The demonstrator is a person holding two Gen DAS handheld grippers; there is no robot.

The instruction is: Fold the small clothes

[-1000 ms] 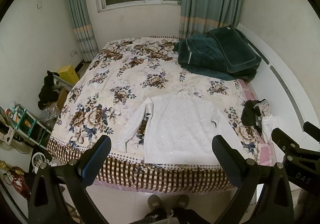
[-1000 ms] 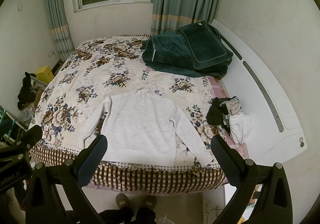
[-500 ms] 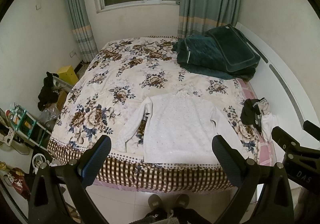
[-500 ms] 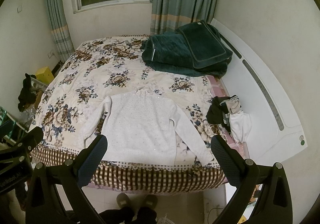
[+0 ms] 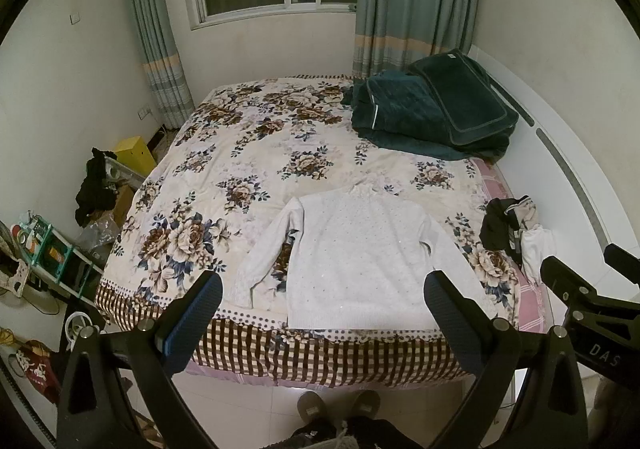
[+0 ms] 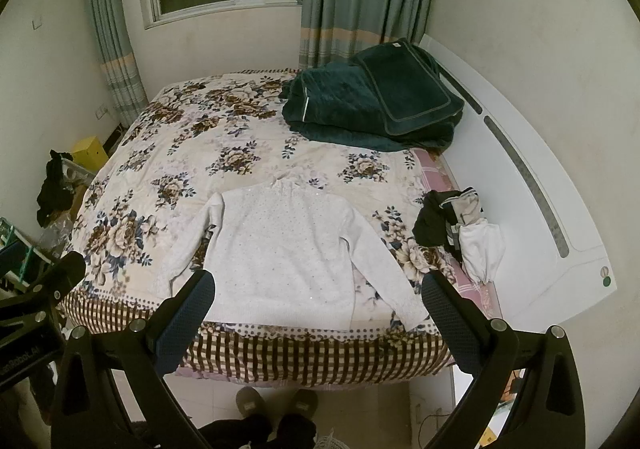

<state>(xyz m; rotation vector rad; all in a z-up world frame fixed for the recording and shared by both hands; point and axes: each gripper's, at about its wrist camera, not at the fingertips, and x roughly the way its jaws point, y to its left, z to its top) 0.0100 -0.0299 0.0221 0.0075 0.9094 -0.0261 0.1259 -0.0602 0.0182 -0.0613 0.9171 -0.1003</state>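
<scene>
A small white long-sleeved sweater [image 5: 352,253] lies flat on the floral bed cover [image 5: 248,153], hem at the near edge, both sleeves spread out. It also shows in the right wrist view [image 6: 288,253]. My left gripper [image 5: 322,313] is open and empty, held above the floor in front of the bed's near edge. My right gripper [image 6: 316,309] is open and empty, held the same way, a little to the right. Neither touches the sweater.
A pile of dark and white clothes [image 6: 460,229] lies at the bed's right edge. A folded dark green blanket [image 5: 432,109] sits at the far right. A white headboard [image 6: 532,185] runs along the right. Clutter and a shelf [image 5: 52,249] stand on the left floor.
Both views have drifted very slightly; the sweater and the grippers' opening are unchanged.
</scene>
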